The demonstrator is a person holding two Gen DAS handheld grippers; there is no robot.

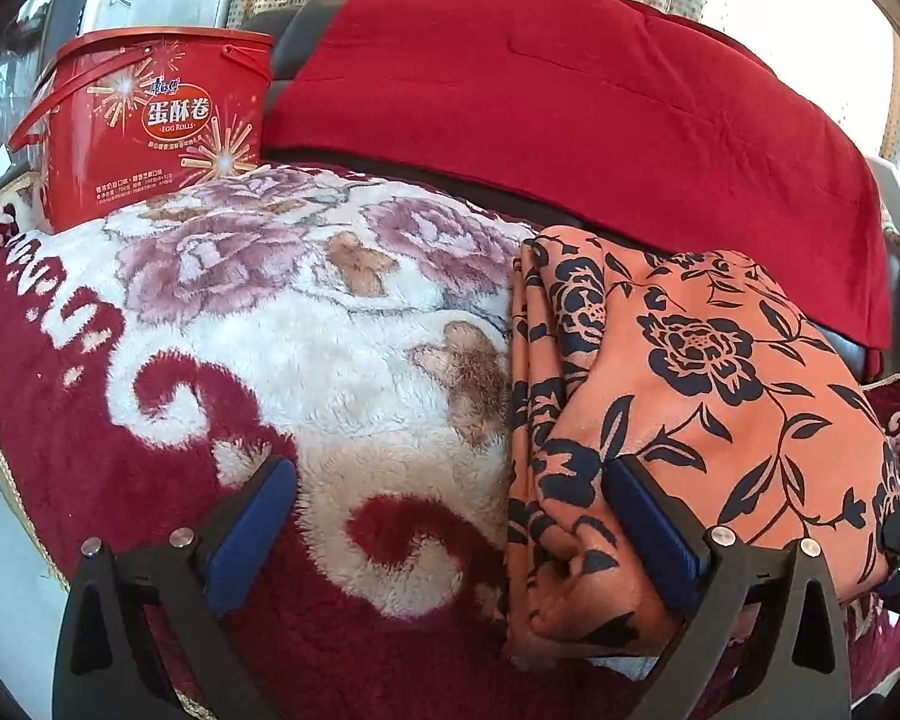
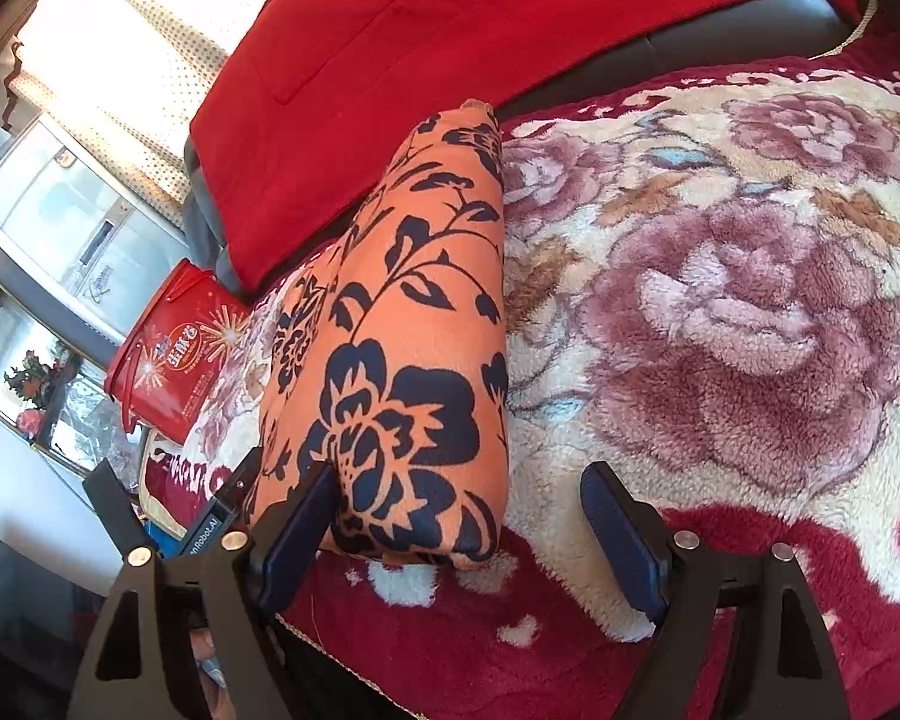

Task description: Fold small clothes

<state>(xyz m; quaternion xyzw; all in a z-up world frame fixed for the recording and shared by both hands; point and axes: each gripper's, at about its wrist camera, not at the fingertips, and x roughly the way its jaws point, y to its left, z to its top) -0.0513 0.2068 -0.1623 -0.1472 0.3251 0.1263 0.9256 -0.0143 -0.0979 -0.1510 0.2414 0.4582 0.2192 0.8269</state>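
While the orange floral garment lies folded into a thick, layered bundle on the plush rose-patterned blanket, both grippers stand spread wide with nothing clamped between their pads. The left gripper straddles the bundle's stacked edge — one blue pad over the blanket, the other at the garment's top surface, touching or very nearly so. Seen from the right wrist, the right gripper brackets the near end of the garment, its left finger against the cloth and its right finger over bare blanket.

As I judge it, the fold looks nearly done, and the risk now lies in disturbing it. A pad dragging across the fleece as it withdraws could peel back the top layer, since the several folded edges on the left side sit loose and unpinned. Closing on only the uppermost ply would lift that layer alone and spill the stack open. The deep pile beneath may also snag a fingertip that dips too low. A red egg-roll tub stands well apart on the blanket's far corner, so it poses little hazard.
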